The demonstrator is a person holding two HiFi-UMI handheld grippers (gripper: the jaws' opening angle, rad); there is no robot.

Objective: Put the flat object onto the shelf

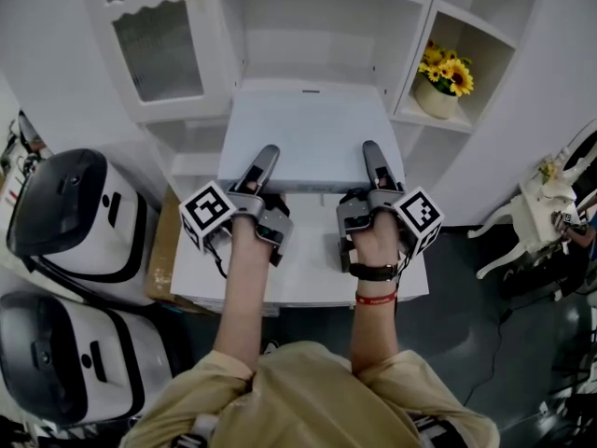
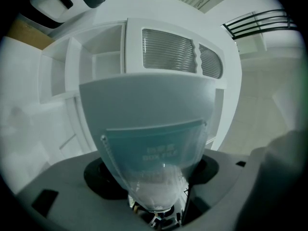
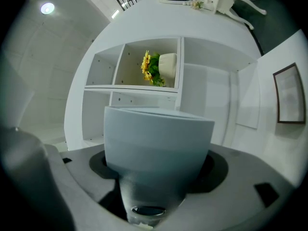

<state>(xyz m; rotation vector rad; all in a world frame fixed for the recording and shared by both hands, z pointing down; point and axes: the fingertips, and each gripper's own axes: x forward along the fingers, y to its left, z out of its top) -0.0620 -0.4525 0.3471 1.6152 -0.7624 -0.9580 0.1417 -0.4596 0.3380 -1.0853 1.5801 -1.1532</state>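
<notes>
Left gripper and right gripper are each clamped on the near edge of the box file — its far edge just before the shelf. An uneven push could snag that edge and twist it loose.

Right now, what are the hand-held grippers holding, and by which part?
Both hold the flat white box: the left hand-held gripper and the right hand-held gripper clamp its near edge, one toward each side.
</notes>
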